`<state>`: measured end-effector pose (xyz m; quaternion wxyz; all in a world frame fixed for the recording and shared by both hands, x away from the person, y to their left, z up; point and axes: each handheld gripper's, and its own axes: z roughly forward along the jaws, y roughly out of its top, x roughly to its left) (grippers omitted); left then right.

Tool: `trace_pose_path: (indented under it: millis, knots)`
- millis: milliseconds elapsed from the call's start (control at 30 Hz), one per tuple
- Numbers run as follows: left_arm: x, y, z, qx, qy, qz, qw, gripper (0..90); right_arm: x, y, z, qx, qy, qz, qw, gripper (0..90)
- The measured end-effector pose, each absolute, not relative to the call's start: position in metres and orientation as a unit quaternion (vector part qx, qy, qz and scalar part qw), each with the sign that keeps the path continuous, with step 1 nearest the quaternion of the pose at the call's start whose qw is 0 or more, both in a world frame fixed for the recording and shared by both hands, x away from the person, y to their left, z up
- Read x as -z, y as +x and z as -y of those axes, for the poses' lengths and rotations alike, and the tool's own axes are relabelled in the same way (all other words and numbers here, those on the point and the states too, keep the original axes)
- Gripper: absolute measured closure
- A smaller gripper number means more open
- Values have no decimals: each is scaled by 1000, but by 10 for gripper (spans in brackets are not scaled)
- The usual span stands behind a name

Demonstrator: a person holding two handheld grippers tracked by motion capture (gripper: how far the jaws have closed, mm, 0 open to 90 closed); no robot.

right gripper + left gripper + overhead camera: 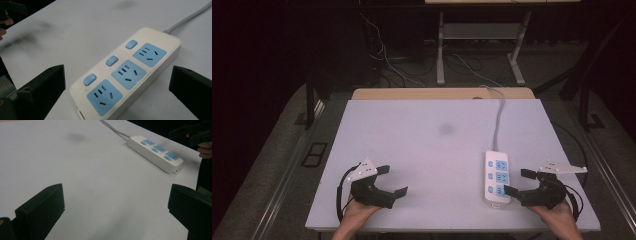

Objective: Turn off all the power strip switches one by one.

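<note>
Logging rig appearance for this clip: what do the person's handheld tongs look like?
Both tongs, left and right, are black, each with two chunky, blocky jaws. A pale grey three-cornered plate sits on top of each, and a black cable loops from each body. The forearms are bare, with no sleeves showing.

Power strip (155, 152) beyond wide-apart jaws

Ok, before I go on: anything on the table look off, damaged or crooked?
Nothing looks damaged. The power strip lies flat on the table, roughly square to its edges, its cord trailing off the far edge. The one oddity is a faint dark smudge on the tabletop near the middle. Both the left gripper and right gripper are open, holding nothing.
</note>
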<state>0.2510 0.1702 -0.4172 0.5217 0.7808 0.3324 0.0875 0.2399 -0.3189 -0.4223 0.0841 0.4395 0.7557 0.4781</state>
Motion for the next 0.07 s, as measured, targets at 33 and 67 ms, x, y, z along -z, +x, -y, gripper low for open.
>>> trace_pose_path:
  millis: [33, 67]
  knots:
    - [417, 251, -170, -87, 781, -333, 521, 0, 423, 240, 318, -478, 439, -756, 84, 4]
    - [417, 251, -170, -87, 782, -332, 521, 0, 423, 240, 318, -478, 437, -757, 85, 4]
